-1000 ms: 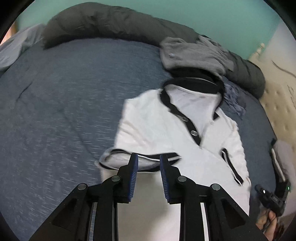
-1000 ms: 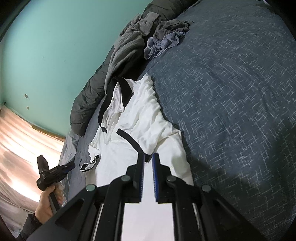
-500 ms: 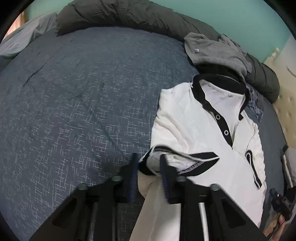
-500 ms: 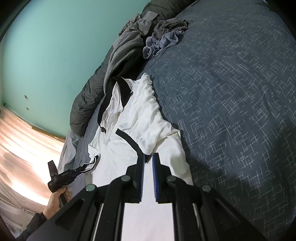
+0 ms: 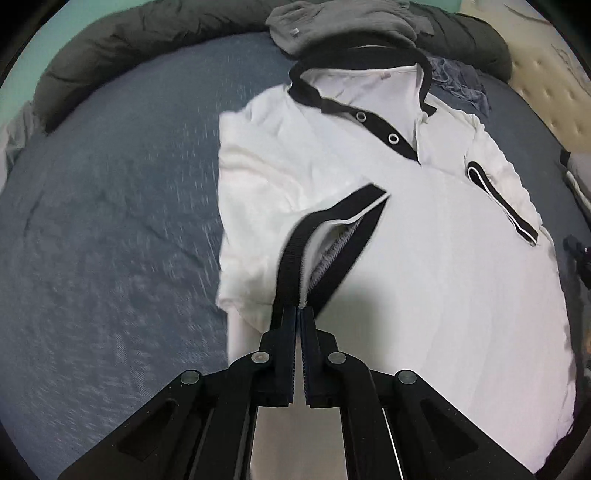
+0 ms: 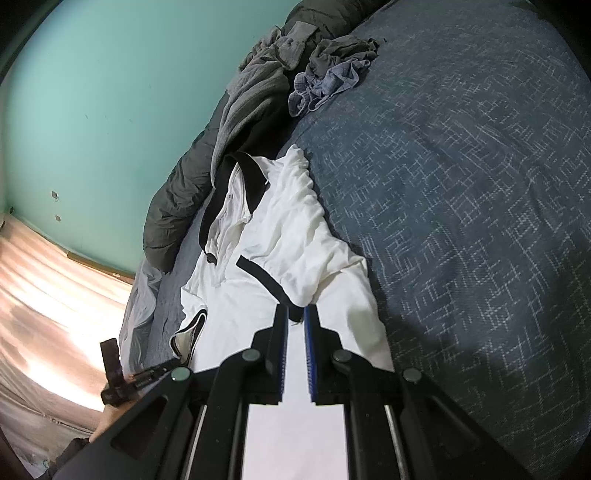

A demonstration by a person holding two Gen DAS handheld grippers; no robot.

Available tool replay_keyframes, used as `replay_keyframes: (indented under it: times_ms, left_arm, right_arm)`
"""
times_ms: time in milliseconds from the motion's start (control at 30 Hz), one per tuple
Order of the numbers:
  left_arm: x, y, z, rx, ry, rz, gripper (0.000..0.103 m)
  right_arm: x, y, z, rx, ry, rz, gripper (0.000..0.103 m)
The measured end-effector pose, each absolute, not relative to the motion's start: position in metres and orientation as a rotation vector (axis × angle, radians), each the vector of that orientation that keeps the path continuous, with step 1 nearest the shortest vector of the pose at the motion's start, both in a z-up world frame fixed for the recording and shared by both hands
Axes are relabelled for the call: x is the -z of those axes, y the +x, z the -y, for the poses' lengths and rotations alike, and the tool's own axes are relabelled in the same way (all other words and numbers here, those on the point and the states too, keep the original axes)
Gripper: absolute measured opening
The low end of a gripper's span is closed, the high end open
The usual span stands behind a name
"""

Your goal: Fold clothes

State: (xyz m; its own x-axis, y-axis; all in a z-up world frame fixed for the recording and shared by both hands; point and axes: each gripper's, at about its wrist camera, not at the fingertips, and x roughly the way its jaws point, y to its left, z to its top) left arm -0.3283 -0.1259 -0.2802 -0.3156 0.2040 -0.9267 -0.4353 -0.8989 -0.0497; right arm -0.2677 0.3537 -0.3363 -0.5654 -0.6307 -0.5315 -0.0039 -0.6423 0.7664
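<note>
A white polo shirt [image 5: 424,277] with black collar and trim lies face up on the blue bed cover [image 5: 110,221]. My left gripper [image 5: 299,314] is shut on the black cuff of the left sleeve [image 5: 332,229], holding it lifted over the shirt's body. The right sleeve cuff [image 5: 498,201] lies folded inward on the chest. In the right wrist view my right gripper [image 6: 295,314] has only a narrow gap, with the end of that black cuff [image 6: 262,275] pinched between its tips. The left-held cuff [image 6: 192,332] shows there too.
A grey garment [image 5: 340,26] and a dark rolled duvet [image 5: 129,48] lie along the head of the bed. A crumpled blue checked garment [image 6: 328,85] sits beyond the collar. A beige padded headboard [image 5: 554,103] is at the right. Open bed cover [image 6: 461,221] stretches beside the shirt.
My left gripper went from open over the left sleeve cuff to shut on it, then carried it inward over the shirt. The right gripper stayed put.
</note>
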Motion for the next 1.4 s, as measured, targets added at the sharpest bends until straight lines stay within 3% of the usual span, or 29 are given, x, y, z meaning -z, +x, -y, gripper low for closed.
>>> replay_keyframes:
  times_ms: [333, 500, 533, 633, 933, 1167, 1400]
  left_arm:
    - [0.269, -0.313, 0.171, -2.347, -1.488, 0.034, 0.009]
    - [0.277, -0.298, 0.191, -2.431, -1.449, 0.146, 0.011]
    - [0.278, -0.295, 0.195, -2.448, -1.441, 0.169, 0.011]
    - [0.284, -0.285, 0.207, -2.492, -1.415, 0.236, 0.012]
    - [0.302, -0.27, 0.226, -2.487, -1.366, 0.308, 0.012]
    - [0.309, -0.272, 0.236, -2.479, -1.347, 0.366, 0.02]
    - [0.31, -0.269, 0.24, -2.431, -1.355, 0.395, 0.027]
  right_arm:
    - [0.333, -0.268, -0.349, 2.249, 1.19, 1.027, 0.008]
    - [0.325, -0.268, -0.325, 2.246, 1.195, 0.928, 0.008]
    - [0.323, -0.268, -0.317, 2.241, 1.204, 0.895, 0.011]
    - [0.322, -0.266, -0.288, 2.218, 1.234, 0.801, 0.041]
    - [0.311, -0.294, -0.183, 2.133, 1.313, 0.625, 0.041]
    - [0.313, -0.344, -0.091, 2.01, 1.365, 0.558, 0.041]
    - [0.322, -0.377, -0.059, 2.057, 1.42, 0.542, 0.04]
